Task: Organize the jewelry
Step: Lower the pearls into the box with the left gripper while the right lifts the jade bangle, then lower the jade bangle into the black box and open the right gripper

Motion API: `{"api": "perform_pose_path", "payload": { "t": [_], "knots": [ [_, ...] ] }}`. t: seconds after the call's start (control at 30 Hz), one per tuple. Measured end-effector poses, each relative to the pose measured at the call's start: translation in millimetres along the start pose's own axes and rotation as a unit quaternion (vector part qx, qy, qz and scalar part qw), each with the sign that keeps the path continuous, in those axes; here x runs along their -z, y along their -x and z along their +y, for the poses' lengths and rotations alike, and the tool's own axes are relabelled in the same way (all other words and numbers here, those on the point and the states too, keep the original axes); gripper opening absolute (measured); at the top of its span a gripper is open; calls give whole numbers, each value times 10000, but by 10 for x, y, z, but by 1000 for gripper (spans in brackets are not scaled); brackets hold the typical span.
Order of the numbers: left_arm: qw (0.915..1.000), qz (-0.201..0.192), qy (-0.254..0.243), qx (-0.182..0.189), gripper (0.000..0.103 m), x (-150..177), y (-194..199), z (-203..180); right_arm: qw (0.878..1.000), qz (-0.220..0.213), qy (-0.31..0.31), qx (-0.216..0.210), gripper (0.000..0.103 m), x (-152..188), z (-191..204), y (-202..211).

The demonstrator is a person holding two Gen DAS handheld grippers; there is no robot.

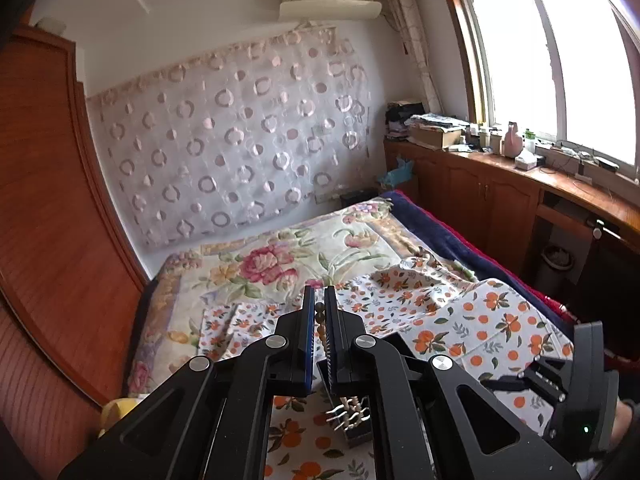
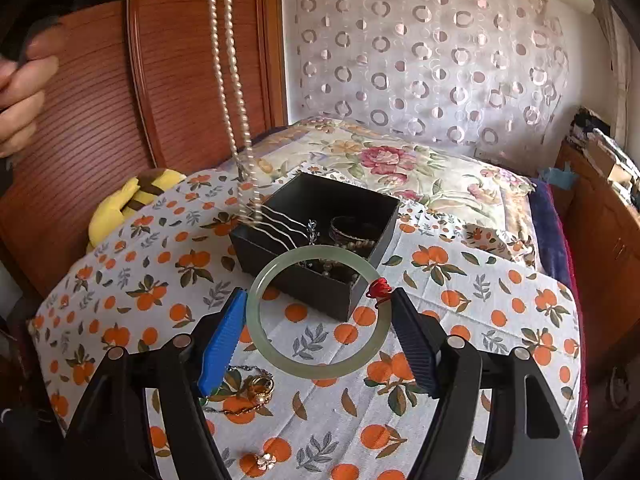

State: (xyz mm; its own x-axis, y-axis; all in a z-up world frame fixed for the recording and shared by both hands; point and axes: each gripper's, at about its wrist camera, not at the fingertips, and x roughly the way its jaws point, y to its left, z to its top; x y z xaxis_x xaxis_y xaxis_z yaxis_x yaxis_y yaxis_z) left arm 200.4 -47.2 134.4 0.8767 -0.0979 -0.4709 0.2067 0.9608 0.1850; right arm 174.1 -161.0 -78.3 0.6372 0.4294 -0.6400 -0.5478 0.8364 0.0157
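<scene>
Two views: at the left wrist, the left gripper (image 1: 319,308) pinches a pearl necklace (image 1: 320,320) high above the black box (image 1: 354,428); at the right wrist, the right gripper (image 2: 320,320) clasps the jade bangle (image 2: 318,312) across its width, just before the box; next, lowering both inside.

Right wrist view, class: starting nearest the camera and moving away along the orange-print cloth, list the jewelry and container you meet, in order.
Flower-shaped piece → gold chain and ring cluster → jade bangle between the right gripper fingers → black box → pearl necklace hanging over the box's far left corner.
</scene>
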Motion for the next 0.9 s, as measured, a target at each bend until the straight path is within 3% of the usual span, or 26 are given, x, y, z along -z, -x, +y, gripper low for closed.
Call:
{"api": "perform_pose_path", "payload": {
  "t": [0.37, 0.63, 0.73, 0.9],
  "knots": [
    [9993, 247, 164, 219, 4, 4, -334, -23, 9999, -42, -56, 103, 75, -131, -71, -87],
    [9974, 425, 428, 406, 6, 385, -388, 100, 9997, -157, -178, 58, 75, -299, -112, -312],
    [9966, 462, 497, 458, 15, 559, -353, 157, 9996, -227, -161, 92, 75, -368, -98, -405],
    [9953, 582, 551, 544, 16, 893, -328, 239, 9997, -210, -84, 124, 75, -440, -52, -575]
  ]
}}
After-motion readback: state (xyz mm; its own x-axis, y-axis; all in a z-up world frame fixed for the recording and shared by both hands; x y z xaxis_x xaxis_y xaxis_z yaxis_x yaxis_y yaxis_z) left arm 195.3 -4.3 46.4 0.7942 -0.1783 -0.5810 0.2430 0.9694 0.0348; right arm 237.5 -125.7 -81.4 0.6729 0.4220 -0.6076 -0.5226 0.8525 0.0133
